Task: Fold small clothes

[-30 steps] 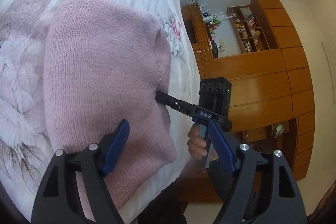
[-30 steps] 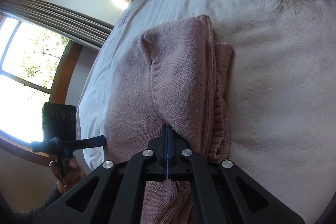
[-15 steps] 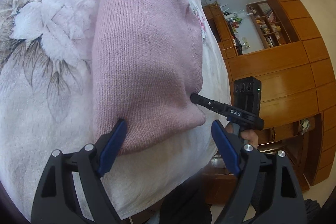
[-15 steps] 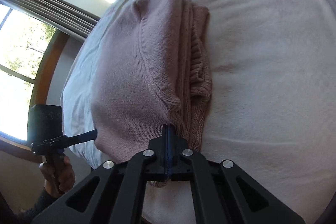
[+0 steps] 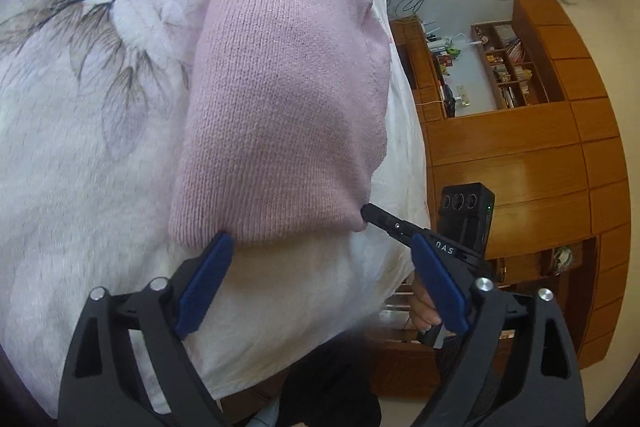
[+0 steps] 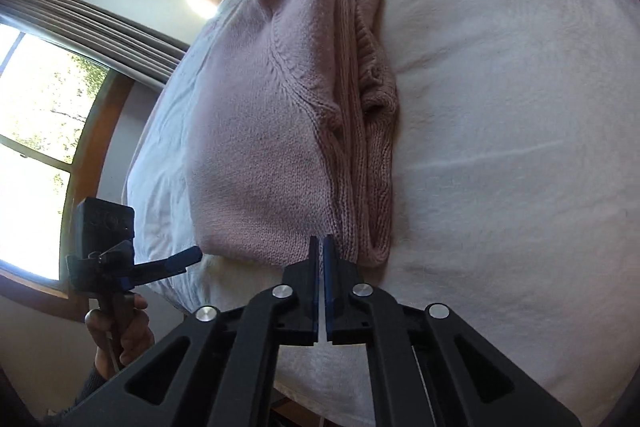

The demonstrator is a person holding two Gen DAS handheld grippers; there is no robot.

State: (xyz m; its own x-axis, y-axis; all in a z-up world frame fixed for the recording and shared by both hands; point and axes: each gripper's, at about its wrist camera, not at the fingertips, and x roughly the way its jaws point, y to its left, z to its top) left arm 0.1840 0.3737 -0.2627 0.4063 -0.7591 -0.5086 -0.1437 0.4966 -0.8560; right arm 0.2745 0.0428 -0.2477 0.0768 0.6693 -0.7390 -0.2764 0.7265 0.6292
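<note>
Lying folded across the frame's centre on the floral bedspread [image 5: 80,155], the pink sweater [image 5: 288,107] sits free. The left gripper [image 5: 320,267] gapes at lower centre. The right gripper [image 6: 320,251], jaws parted by only a slit, grips nothing.

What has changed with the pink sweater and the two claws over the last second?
The right claw, clamped on the folded pink knitted sweater a second ago, has parted slightly and backed off its near edge. The left claw stayed open beside it. The sweater remains folded on the white floral bedspread.
</note>
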